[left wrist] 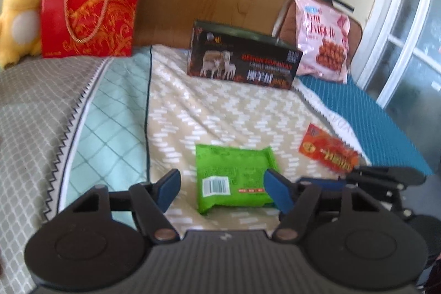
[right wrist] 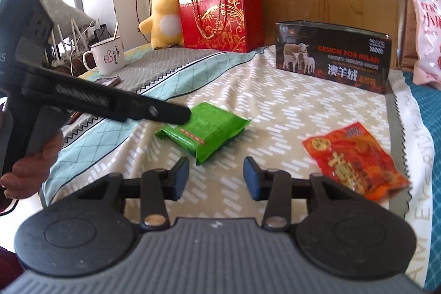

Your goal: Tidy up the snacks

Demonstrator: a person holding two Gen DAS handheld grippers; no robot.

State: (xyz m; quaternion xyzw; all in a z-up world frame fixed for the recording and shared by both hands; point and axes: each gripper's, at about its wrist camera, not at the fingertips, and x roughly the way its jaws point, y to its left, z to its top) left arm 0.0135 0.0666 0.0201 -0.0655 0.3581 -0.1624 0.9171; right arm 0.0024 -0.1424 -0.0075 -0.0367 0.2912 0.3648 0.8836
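A green snack packet (left wrist: 234,178) lies flat on the beige patterned cloth (left wrist: 220,117). My left gripper (left wrist: 220,189) is open, its blue pads on either side of the packet's near end. A red-orange snack packet (left wrist: 329,152) lies to the right. In the right wrist view the green packet (right wrist: 205,131) lies ahead and the red-orange packet (right wrist: 355,159) is at the right. My right gripper (right wrist: 216,178) is open and empty, just short of the green packet. The left gripper's body (right wrist: 104,101) reaches over the packet from the left.
A dark open box with sheep pictures (left wrist: 242,57) stands at the back; it also shows in the right wrist view (right wrist: 333,57). A pink snack bag (left wrist: 322,37) leans behind it. A red gift box (left wrist: 88,10), plush toys (left wrist: 19,10) and a white mug (right wrist: 106,54) stand at the left.
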